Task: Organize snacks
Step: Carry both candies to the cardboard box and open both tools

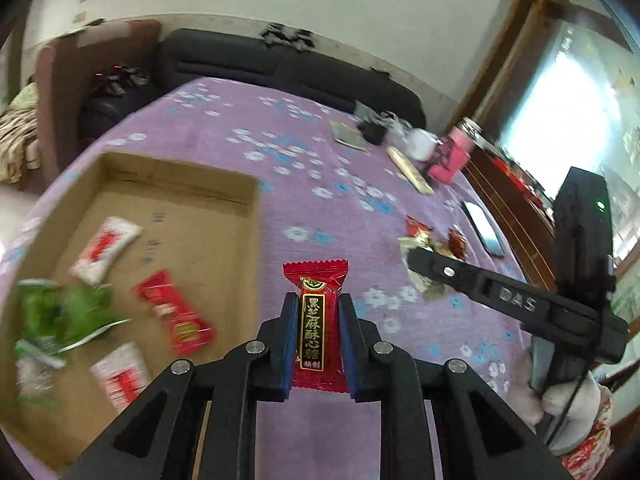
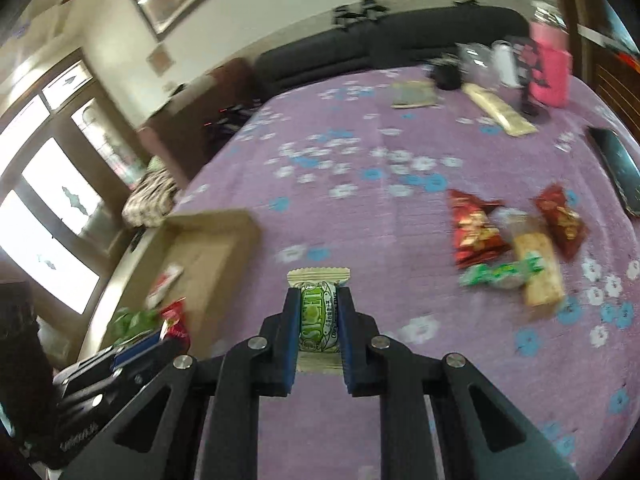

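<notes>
My left gripper [image 1: 316, 300] is shut on a red candy packet [image 1: 316, 292] with gold lettering, held above the purple flowered tablecloth [image 1: 304, 160] just right of the cardboard box [image 1: 208, 248]. The box holds white, red and green snack packets [image 1: 172, 312]. My right gripper [image 2: 318, 294] is shut on a beige and green candy packet [image 2: 318, 312], right of the same box [image 2: 216, 248]. Loose red, green and beige snacks [image 2: 516, 244] lie on the cloth to the right. The right gripper also shows in the left wrist view [image 1: 416, 258] by those snacks.
A phone [image 2: 616, 168] lies near the table's right edge. At the far end stand a pink bottle [image 2: 548, 68], a white jar [image 2: 504, 60], a dark cup [image 2: 446, 74], a long beige packet [image 2: 500, 108] and a small pad [image 2: 414, 94]. A dark sofa [image 1: 280, 64] lies beyond.
</notes>
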Demonstrator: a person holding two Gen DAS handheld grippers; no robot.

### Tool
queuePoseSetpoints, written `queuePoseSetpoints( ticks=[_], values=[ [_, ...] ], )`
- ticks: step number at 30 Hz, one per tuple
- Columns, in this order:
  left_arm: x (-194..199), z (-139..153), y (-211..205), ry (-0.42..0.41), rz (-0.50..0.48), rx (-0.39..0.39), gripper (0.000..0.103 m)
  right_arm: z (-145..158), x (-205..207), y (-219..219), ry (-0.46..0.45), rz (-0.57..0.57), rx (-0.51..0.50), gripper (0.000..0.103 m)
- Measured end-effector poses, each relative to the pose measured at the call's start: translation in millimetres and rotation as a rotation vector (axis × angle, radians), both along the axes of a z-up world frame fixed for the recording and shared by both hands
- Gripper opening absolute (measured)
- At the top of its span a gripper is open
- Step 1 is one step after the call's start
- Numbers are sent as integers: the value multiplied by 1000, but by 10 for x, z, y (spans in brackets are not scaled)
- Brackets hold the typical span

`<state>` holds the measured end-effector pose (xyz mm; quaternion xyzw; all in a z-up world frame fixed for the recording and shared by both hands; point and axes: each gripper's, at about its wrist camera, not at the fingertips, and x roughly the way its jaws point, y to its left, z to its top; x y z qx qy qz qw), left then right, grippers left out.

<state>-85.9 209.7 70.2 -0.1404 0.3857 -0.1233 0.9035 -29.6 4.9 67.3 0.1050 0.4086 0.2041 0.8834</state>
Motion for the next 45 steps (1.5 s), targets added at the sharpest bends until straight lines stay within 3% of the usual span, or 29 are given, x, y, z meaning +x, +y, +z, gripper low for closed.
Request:
queuePoseSetpoints(
  ticks=[7, 14, 22, 31, 34, 39, 45],
  values=[
    [-302, -79, 698, 5, 160, 14, 19, 31, -224, 615, -10, 134, -19, 17],
    [-493, -231, 1046, 23, 246, 67, 19, -122, -249, 1199, 27, 231, -65, 17],
    [-482, -422, 1247, 51, 258, 58, 19, -312, -232, 1774, 88, 335, -119, 17],
    [-471, -444, 1273, 41, 251, 37, 20, -434, -12, 1937, 90, 293, -181, 19],
    [-496, -385, 1243, 19, 240, 39, 30, -406, 6, 1892, 86, 282, -152, 20],
    [-586, -214, 1211, -32, 255, 42, 60, -196, -121, 1741, 22, 275, -111, 32],
    [-669, 1, 954, -82, 222, 93, 73, -15, -317, 1385, -78, 239, -111, 40]
  ],
)
